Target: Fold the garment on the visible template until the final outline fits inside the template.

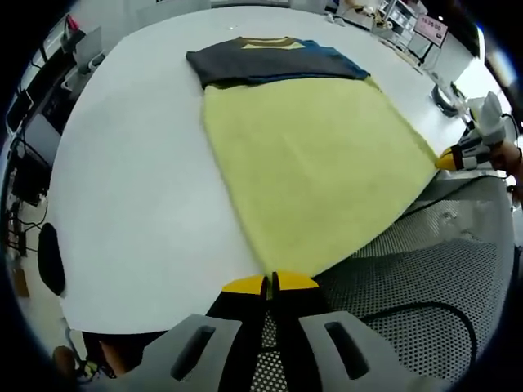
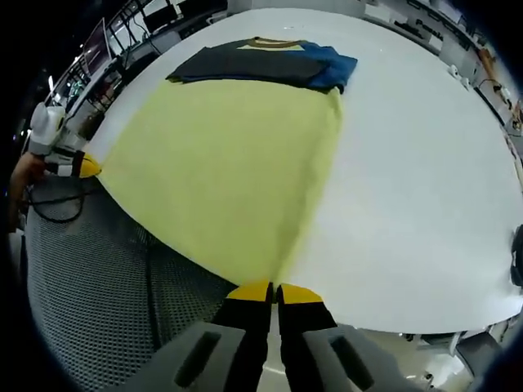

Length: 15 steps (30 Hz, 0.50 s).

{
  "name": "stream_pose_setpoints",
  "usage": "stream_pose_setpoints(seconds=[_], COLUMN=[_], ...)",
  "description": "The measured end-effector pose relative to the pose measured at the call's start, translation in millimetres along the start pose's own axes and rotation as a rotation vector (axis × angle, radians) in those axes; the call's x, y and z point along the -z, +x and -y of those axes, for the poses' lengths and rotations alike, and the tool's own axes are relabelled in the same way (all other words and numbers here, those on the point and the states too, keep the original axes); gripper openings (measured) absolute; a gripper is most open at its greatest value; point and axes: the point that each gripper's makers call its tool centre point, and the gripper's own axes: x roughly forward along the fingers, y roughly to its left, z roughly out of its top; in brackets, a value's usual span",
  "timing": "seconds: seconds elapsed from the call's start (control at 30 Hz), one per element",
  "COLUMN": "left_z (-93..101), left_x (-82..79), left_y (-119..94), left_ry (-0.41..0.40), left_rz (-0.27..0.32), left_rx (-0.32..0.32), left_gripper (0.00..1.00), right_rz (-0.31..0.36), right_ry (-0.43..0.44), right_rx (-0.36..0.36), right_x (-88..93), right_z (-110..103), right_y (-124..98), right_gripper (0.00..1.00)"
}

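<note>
A garment lies flat on the white table (image 1: 139,180), with a yellow body (image 1: 319,155) and a dark grey and blue upper part (image 1: 270,64) at the far end. My left gripper (image 1: 270,282) is shut on one near corner of the yellow hem at the table's edge. In the right gripper view the same yellow cloth (image 2: 221,163) narrows down to my right gripper (image 2: 274,290), which is shut on the other near corner. The right gripper (image 1: 458,157) comes into the left gripper view at the right edge, and the left gripper (image 2: 82,167) into the right gripper view at the left.
A black mesh surface (image 1: 425,269) with cables across it lies below the table's near edge. A dark object (image 1: 51,257) sits off the table's left rim. Desks, monitors and chairs (image 2: 139,33) stand beyond the table.
</note>
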Motion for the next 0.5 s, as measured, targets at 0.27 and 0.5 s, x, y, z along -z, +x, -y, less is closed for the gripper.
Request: stream_pose_setpoints(seconds=[0.27, 0.5], left_z=[3.2, 4.8], left_x=[-4.7, -4.7], left_y=[-10, -16], left_ry=[-0.002, 0.003], left_rz=[0.024, 0.020], left_rx=[0.014, 0.020], left_gripper=[0.02, 0.02], right_rz=[0.024, 0.013], right_ry=[0.011, -0.002], right_rx=[-0.011, -0.021], right_x=[-4.0, -1.5], right_z=[-2, -6], right_y=[-10, -15], right_gripper=[0.00, 0.00])
